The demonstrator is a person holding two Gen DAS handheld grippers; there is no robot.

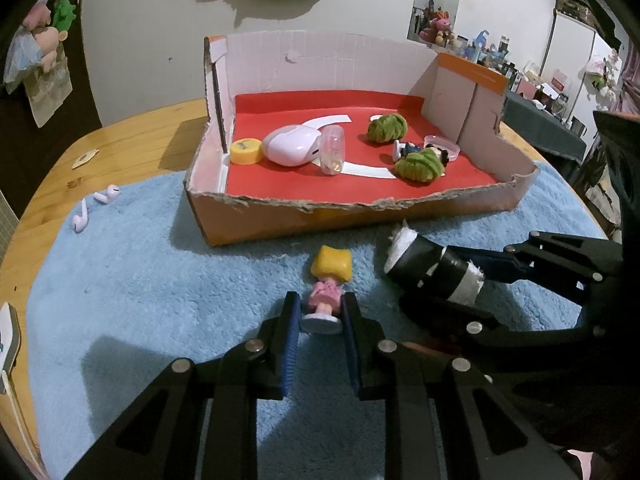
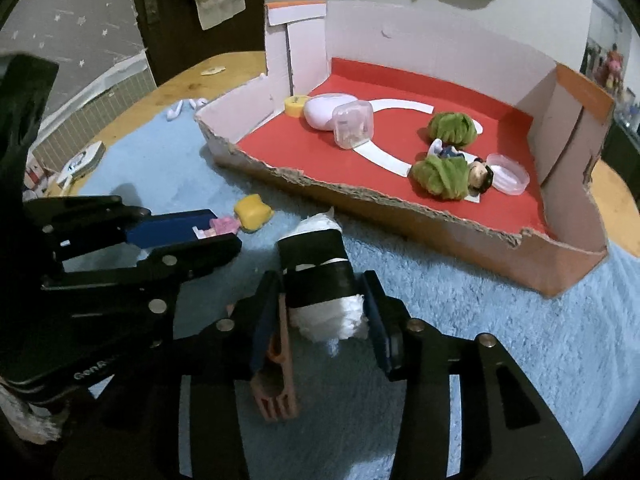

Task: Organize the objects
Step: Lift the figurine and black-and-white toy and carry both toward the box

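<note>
The left gripper (image 1: 320, 316) has its fingers squeezed on a little doll (image 1: 328, 284) with yellow hair and a pink dress. The doll lies on its back on the blue fluffy towel (image 1: 160, 280), just in front of the cardboard box (image 1: 360, 216), with its head pointing at the box. The right gripper (image 2: 324, 304) has a roll (image 2: 320, 280) between its fingers; the roll is white and soft with black tape wrapped around it. Its fingers sit close on both sides of the roll, but it is hard to tell if they press on it. The roll lies beside the doll, near the torn front edge of the box. Inside the box, on the red floor, are a yellow cap (image 1: 246, 151), a pale pink earbud case (image 1: 294, 145), a clear small container (image 1: 333, 155), two green fuzzy balls (image 1: 387, 128), another small doll (image 1: 412, 149) lying down, and a clear round lid (image 1: 442, 145). Two pink earbuds (image 1: 94, 208) lie on the towel, well apart from the box, to its left. The towel covers a wooden surface (image 1: 132, 136).
</note>
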